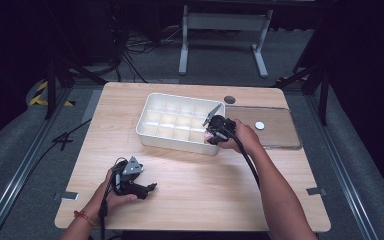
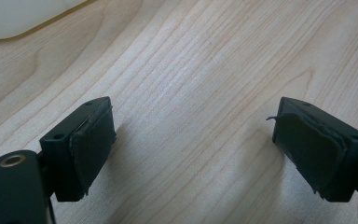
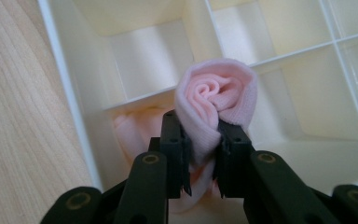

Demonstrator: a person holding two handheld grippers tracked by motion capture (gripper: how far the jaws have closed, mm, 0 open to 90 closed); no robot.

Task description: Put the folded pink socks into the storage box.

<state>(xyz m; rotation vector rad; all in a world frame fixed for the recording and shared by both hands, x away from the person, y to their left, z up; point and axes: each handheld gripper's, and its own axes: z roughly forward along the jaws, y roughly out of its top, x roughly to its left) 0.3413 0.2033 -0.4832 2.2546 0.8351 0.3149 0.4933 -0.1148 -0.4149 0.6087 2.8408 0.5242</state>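
One rolled pink cloth (image 3: 216, 100) (pinched) in right gripper (image 3: 201, 161).

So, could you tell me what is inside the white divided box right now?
The right gripper holds a rolled pink cloth over the white divided box; nearby compartments look empty. The cell beneath is partly hidden.

High view overlooks table (image 1: 190, 190); gripper views close-up.

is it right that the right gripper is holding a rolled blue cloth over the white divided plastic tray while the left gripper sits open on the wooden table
Not quite: the cloth is pink, not blue. The right gripper view shows the right gripper shut on a rolled pink cloth over the white divided plastic tray. The rest holds: the left gripper sits open above the light wooden table.
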